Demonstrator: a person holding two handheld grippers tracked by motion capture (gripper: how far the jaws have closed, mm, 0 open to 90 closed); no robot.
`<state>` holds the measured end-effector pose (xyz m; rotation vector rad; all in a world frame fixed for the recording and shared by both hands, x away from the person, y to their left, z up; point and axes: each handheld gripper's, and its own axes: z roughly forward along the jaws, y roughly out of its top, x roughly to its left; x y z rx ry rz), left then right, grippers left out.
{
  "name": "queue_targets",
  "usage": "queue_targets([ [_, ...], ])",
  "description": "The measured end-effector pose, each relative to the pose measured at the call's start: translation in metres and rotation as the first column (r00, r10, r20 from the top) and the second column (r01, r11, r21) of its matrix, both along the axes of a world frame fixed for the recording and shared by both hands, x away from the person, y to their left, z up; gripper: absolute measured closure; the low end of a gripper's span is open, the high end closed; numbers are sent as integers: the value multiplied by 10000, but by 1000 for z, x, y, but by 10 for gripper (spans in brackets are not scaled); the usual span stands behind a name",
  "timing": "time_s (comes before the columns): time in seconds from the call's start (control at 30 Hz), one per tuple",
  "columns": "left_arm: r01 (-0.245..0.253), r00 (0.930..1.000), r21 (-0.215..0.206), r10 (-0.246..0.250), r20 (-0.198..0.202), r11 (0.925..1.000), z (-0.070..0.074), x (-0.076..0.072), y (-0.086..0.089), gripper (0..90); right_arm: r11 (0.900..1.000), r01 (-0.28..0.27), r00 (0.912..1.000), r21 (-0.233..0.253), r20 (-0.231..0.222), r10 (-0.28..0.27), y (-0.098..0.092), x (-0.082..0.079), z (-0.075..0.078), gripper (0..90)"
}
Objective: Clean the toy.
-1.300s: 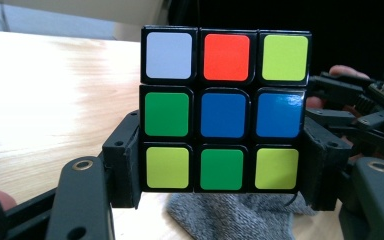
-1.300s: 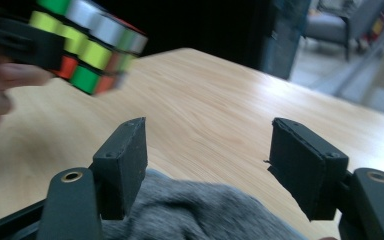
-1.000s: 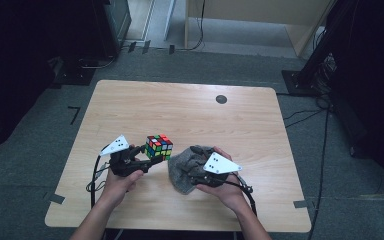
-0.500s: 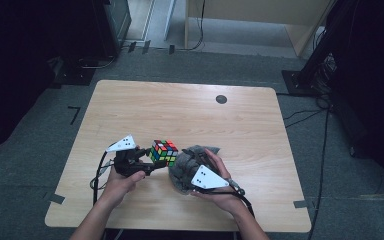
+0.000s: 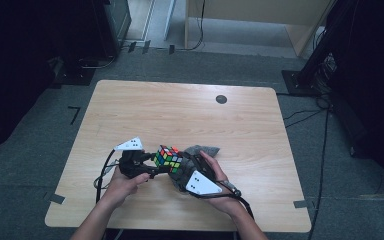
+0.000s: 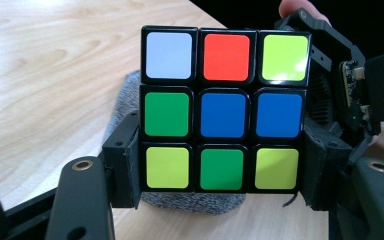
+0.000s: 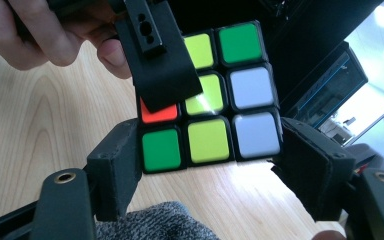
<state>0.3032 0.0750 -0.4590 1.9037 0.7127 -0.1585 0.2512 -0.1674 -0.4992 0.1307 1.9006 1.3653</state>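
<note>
Both grippers are on the cube (image 5: 168,159) now, and it sits lifted just off the desk (image 5: 180,115), over its near middle part. The left gripper (image 6: 221,172) has its fingers (image 6: 125,167) pinching the cube's bottom row from both sides, snug against the black edges. The right gripper (image 7: 207,150) comes in from the far side of the cube; its fingers (image 7: 115,167) flank the lowest row there, one touching the green corner, the other looking a shade apart from the white one, so it may be not quite clamped.

This looks like a layer twist being set up. To do it well: each pair of fingers should hold one layer only, square to the seam, and the right ones need to close fully before any turn. Rotate about the cube's own axis, slowly, or the layers will jam and the cube may pop out.

Directly beneath the cube lies a grey cloth (image 5: 203,150), spreading out to its right under the right hand (image 5: 215,172), soft landing if it slips.

The desk is pale wood grain, with a small dark round disc (image 5: 221,99) well beyond the cube near the far edge. Around it, grey carpet (image 5: 45,150), trailing cables and dark equipment stands.
</note>
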Motion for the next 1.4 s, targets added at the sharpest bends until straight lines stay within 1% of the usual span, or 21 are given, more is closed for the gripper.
queue_targets([
  [0.13,-67,10000,132,67,-6,9999,0,-1,-3,343,9993,85,9995,-358,307,-74,2,-2,-1,309],
  [0.17,-106,9999,109,106,-19,9999,0,0,-2,341,9991,115,9994,-404,345,-101,2,-2,-1,335],
  [0.23,-117,9999,74,117,12,9999,0,0,-2,337,9991,118,9995,-414,282,-107,2,-2,0,336],
  [0.4,-292,9983,-270,305,492,9992,6,-3,3,285,9976,317,9995,-610,4,-317,0,-1,1,338],
  [0.47,-351,9966,-440,383,724,9984,8,-4,5,281,9977,426,9990,-522,-90,-431,-3,1,2,338],
  [0.57,-481,9918,-575,545,1154,9972,10,-5,9,255,9956,850,9954,-400,-413,-866,-10,5,4,341],
  [0.67,-561,9871,-526,633,1472,9970,10,-6,12,224,9910,1331,9854,-161,-1046,-1340,-20,12,5,341],
  [0.73,-541,9839,-371,596,1685,9978,9,-7,12,213,9886,1498,9776,162,-1520,-1456,-27,15,8,341],
  [0.8,-546,9791,-166,568,1952,9984,7,-8,11,213,9842,1588,9679,782,-2091,-1395,-33,17,13,341],
  [0.83,-576,9769,-74,579,2059,9983,6,-9,10,212,9812,1627,9620,1041,-2379,-1342,-35,17,16,341],
  [0.93,-629,9643,348,517,2598,9974,2,-13,4,213,9736,1660,9440,1566,-3108,-1110,-40,17,24,341],
  [1.0,-726,9515,648,496,3037,9953,0,-17,-1,214,9686,1660,9266,1853,-3654,-889,-41,16,29,341],
  [1.03,-710,9480,757,436,3154,9946,-1,-18,-3,218,9661,1622,9172,2007,-3918,-726,-41,16,32,341],
  [1.07,-673,9458,877,356,3227,9939,-2,-19,-5,218,9633,1600,9035,2155,-4252,-550,-42,16,34,341],
  [1.13,-635,9392,1086,226,3427,9920,-4,-21,-8,219,9573,1590,8614,2413,-5078,-151,-42,15,41,342],
  [1.17,-619,9360,1181,165,3515,9911,-5,-22,-9,219,9560,1592,8429,2464,-5380,-17,-42,15,44,341],
  [1.2,-612,9330,1227,131,3595,9906,-5,-23,-11,218,9556,1587,8274,2484,-5615,85,-42,15,46,341],
  [1.23,-613,9305,1247,115,3661,9903,-5,-24,-12,217,9551,1604,8144,2491,-5801,146,-41,15,48,341],
  [1.3,-677,9228,1302,125,3850,9892,-6,-25,-13,216,9544,1655,7987,2486,-6015,182,-39,14,50,341],
  [1.33,-705,9191,1329,126,3938,9886,-7,-26,-14,216,9540,1670,7928,2489,-6091,201,-38,14,51,341],
  [1.4,-786,9073,1464,99,4205,9861,-8,-28,-15,216,9524,1712,7789,2521,-6267,259,-35,14,52,341],
])
